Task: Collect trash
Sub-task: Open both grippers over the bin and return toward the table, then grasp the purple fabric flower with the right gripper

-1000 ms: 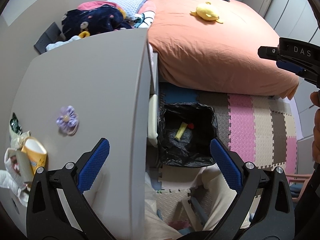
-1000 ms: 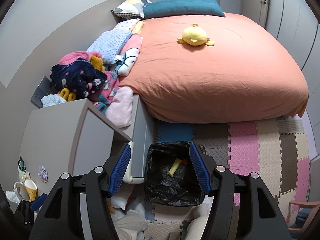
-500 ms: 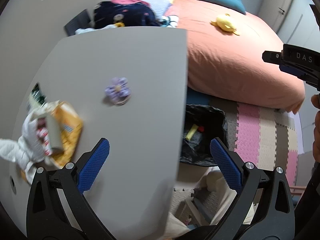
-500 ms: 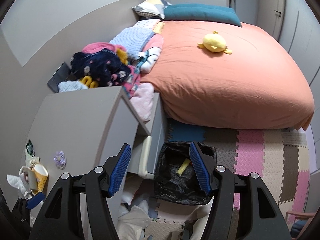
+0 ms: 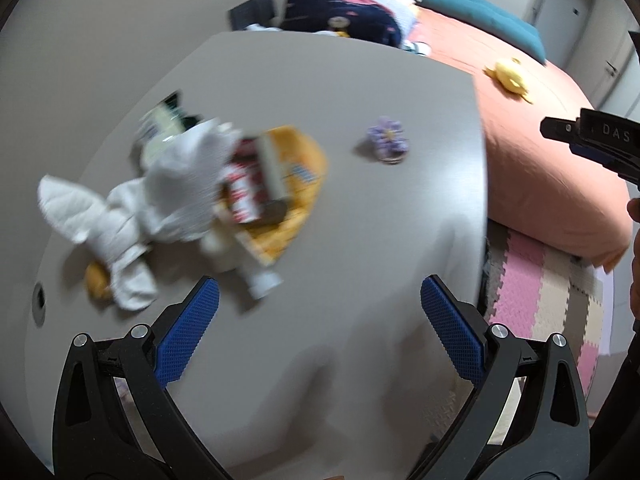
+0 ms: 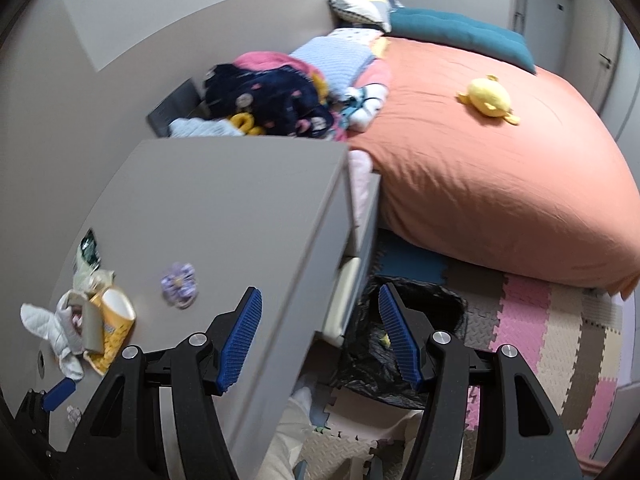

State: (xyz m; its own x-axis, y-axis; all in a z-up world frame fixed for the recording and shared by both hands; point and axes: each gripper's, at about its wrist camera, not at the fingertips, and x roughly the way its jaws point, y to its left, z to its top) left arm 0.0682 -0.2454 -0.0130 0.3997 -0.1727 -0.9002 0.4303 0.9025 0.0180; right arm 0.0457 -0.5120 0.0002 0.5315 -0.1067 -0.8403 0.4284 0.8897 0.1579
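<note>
White crumpled tissues, a yellow snack wrapper and a small white bottle are lying together as a trash heap (image 5: 192, 208) on the grey desk top (image 5: 360, 240), at about ten o'clock from the left gripper (image 5: 316, 320), whose blue-padded jaws are standing wide and empty. The right gripper (image 6: 320, 332), half-open and empty too, is hanging over the desk edge with the heap (image 6: 88, 320) well off at nine o'clock. I judge the left hand nearer; the black-lined bin (image 6: 432, 312) is sitting below, on the floor.
</note>
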